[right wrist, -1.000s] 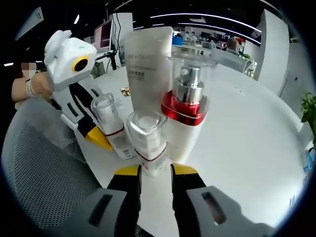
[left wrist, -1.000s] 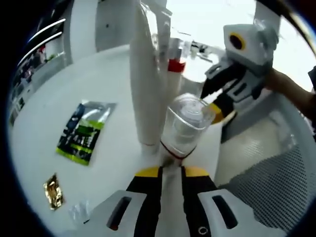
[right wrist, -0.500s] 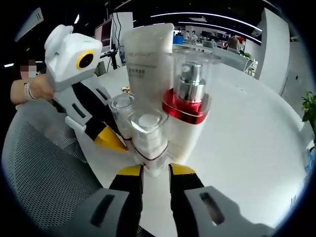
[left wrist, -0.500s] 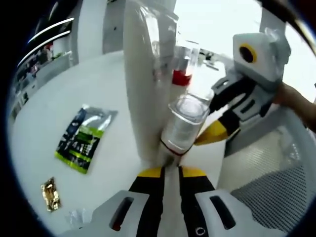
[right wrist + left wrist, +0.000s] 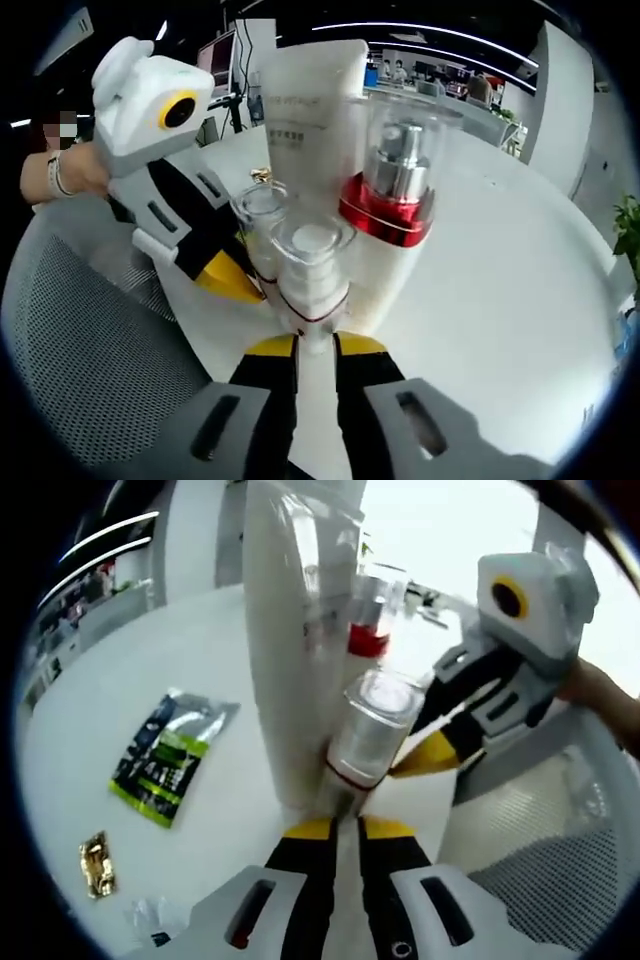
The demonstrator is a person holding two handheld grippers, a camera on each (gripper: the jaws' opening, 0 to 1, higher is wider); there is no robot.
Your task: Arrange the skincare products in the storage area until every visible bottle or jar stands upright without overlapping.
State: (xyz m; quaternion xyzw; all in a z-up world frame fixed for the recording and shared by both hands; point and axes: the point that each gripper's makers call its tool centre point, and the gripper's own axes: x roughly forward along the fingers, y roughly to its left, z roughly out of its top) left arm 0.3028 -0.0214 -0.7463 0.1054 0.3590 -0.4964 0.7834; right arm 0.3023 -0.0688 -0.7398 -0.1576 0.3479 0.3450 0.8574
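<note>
Clear-capped bottles (image 5: 310,275) upright beside white tube (image 5: 310,120)

both tools level, tips converging; left tool (image 5: 337,828) and right tool (image 5: 314,345) clamped.

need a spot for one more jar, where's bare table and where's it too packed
Free: the white tabletop beyond the red-collared pump bottle, and the strip between the tall white tube and the green sachet. Crowded: the bottle cluster, where both tongs grip small clear-capped bottles beside the mesh chair.
</note>
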